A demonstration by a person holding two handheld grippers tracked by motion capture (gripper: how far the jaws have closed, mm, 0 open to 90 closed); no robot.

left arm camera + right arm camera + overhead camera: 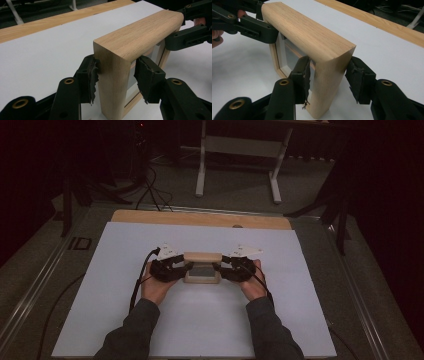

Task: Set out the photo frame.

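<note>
From above, the person's hands are covering most of both grippers, so the jaws are hard to make out there, and the wooden frame (202,268) between them is showing little more than its top rail and a pale panel inside. It is standing upright on the white sheet (125,250) near the table's middle, its long axis running left to right across the table, its open face turning toward the person.

In the left gripper view, the left gripper (116,75) is straddling the frame's near upright. Its left pad (92,77) is touching the wood, while its right pad (145,77) is standing a little off it, so the jaws are sitting fairly wide and not clamping. The frame's foot is being cut off at the bottom edge.

In the right gripper view, the right gripper (329,77) is straddling the opposite upright, both pads lying just beside the wood; whether they are pressing, I cannot tell.
</note>
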